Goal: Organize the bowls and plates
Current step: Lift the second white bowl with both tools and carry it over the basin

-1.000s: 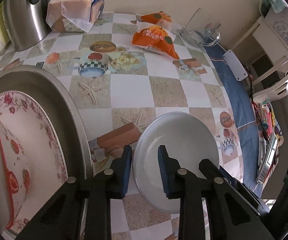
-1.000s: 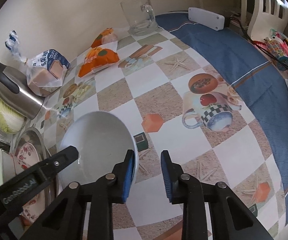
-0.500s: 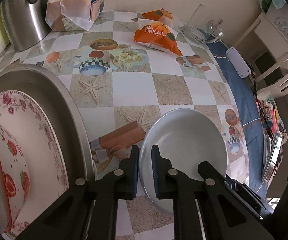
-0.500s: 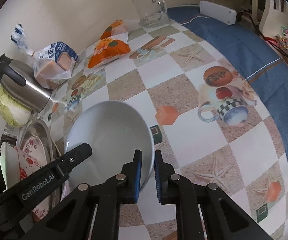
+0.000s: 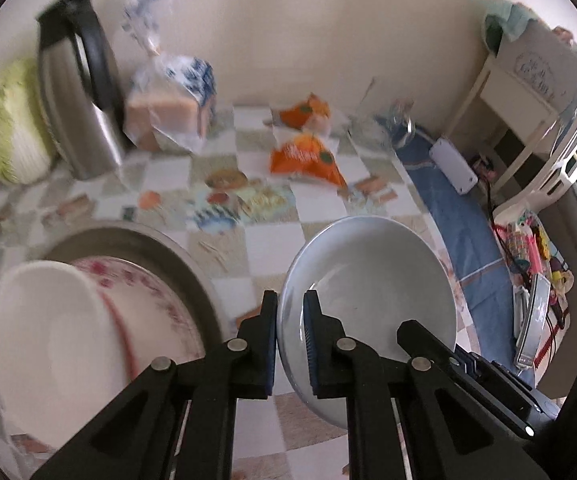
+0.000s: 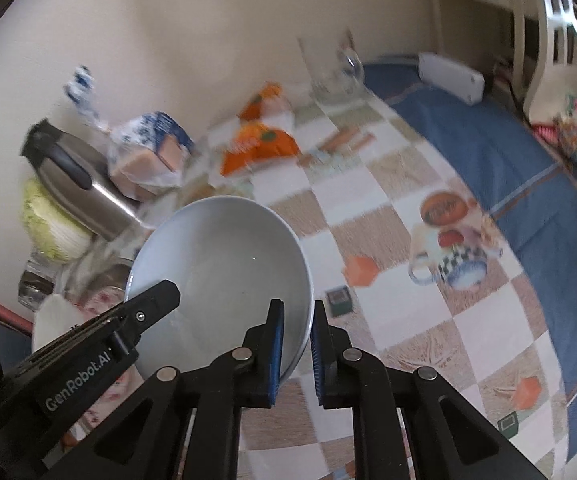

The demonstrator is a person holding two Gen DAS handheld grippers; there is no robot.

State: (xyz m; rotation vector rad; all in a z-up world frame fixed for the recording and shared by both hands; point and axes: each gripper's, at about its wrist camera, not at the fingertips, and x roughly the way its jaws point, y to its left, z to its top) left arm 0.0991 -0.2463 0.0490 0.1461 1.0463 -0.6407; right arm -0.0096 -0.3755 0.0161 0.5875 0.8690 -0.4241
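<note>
A pale grey bowl (image 5: pixel 372 280) is held in the air above the table, tilted, between both grippers. My left gripper (image 5: pixel 290 336) is shut on its left rim. My right gripper (image 6: pixel 296 354) is shut on its right rim; the bowl also shows in the right wrist view (image 6: pixel 224 264). Left of the bowl, a steel basin (image 5: pixel 156 248) holds a floral plate (image 5: pixel 156 292) and a white bowl with a red rim (image 5: pixel 52 340), all blurred. The stack shows partly in the right wrist view (image 6: pixel 88 308), behind the left gripper's arm.
A steel kettle (image 5: pixel 76 112), a cabbage (image 5: pixel 12 136), a bread bag (image 5: pixel 172 108), orange snack bags (image 5: pixel 304 152) and a glass jug (image 6: pixel 332 72) stand along the wall. A blue cloth (image 6: pixel 508 148) covers the table's right side. A white chair (image 5: pixel 560 160) stands beyond.
Both grippers have lifted the grey bowl off the table and tilted upward, so the wall and kettle have come into view. The jaws closed on the rim in the second before.
</note>
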